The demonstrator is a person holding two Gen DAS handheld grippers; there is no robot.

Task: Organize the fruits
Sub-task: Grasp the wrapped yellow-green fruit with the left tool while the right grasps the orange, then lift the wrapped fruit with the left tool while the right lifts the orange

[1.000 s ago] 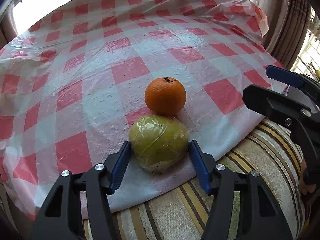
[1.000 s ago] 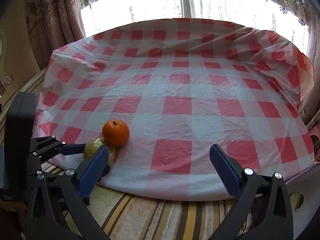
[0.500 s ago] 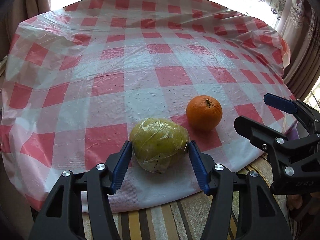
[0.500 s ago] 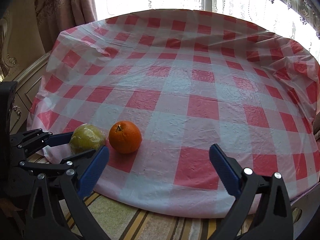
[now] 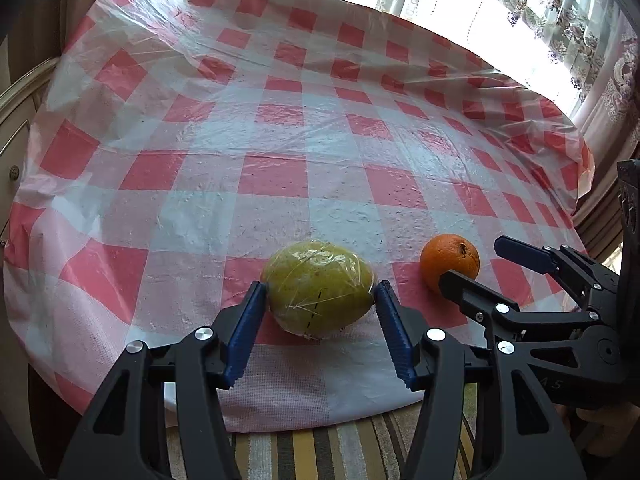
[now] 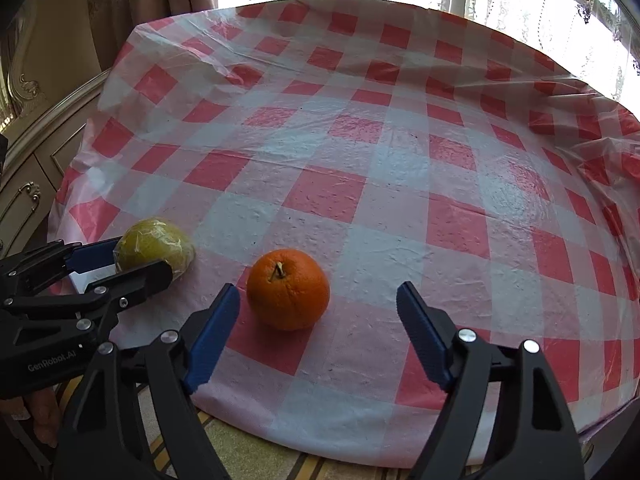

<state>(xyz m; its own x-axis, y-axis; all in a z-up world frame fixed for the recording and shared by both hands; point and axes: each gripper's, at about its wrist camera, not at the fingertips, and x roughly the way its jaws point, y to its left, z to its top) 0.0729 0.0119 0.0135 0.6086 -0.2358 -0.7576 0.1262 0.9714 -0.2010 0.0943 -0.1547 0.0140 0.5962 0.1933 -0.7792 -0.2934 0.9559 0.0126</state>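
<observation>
A yellow-green fruit wrapped in clear film [image 5: 318, 288] sits between the blue pads of my left gripper [image 5: 320, 296], which is shut on it near the table's front edge; it also shows in the right wrist view [image 6: 154, 246]. An orange [image 6: 288, 289] rests on the checked cloth just right of it, seen too in the left wrist view [image 5: 448, 258]. My right gripper [image 6: 318, 300] is open, its fingers on either side of the orange and not touching it. It appears in the left wrist view [image 5: 472, 264] at the right.
The table [image 6: 400, 160] wears a red-and-white checked plastic cloth. A striped cushion [image 5: 320, 452] lies below the front edge. A cream cabinet [image 6: 24, 168] stands at the left, curtains and a bright window behind.
My left gripper has carried the wrapped fruit to the left, away from the orange. My right gripper has moved in and now straddles the orange.
</observation>
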